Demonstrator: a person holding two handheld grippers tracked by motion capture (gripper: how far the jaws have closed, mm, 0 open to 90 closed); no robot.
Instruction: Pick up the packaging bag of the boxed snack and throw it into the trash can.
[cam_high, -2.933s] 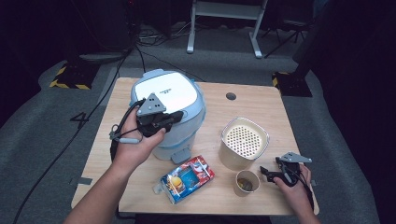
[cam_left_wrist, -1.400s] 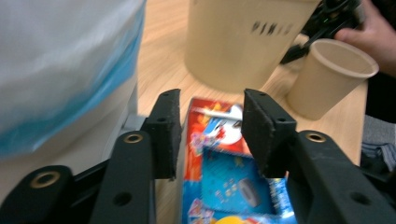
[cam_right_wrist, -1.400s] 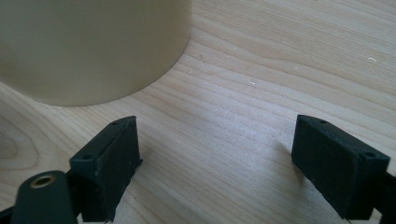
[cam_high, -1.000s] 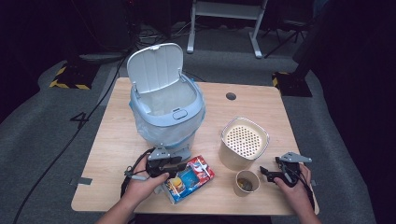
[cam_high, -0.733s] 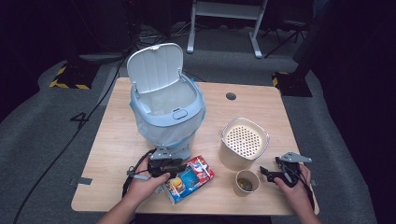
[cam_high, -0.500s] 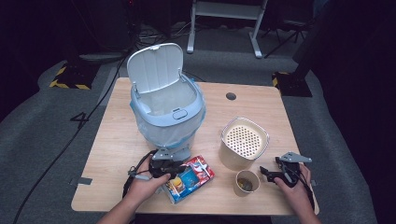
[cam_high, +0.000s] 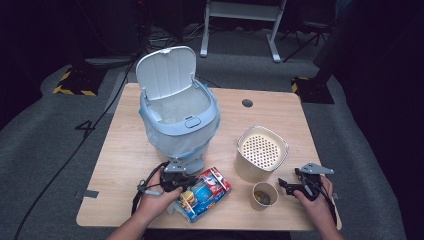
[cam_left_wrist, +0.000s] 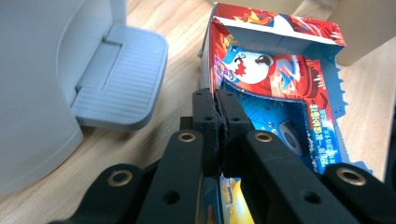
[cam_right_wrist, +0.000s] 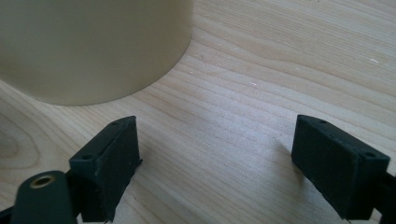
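Left gripper view: left gripper (cam_left_wrist: 218, 122) has just been closing — its jaws now pinch the snack box (cam_left_wrist: 275, 88) edge, ready for lifting toward the open bin (cam_high: 177, 120); right gripper (cam_right_wrist: 215, 163) rests spread.

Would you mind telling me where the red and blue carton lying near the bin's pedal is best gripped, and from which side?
Probably its thin cardboard edge nearest the pedal bin, approached from the person's left. The carton lies flat with its flap open, so its broad face offers no purchase, while one wall fits between the jaws. The left gripper is already pinched shut on that edge.
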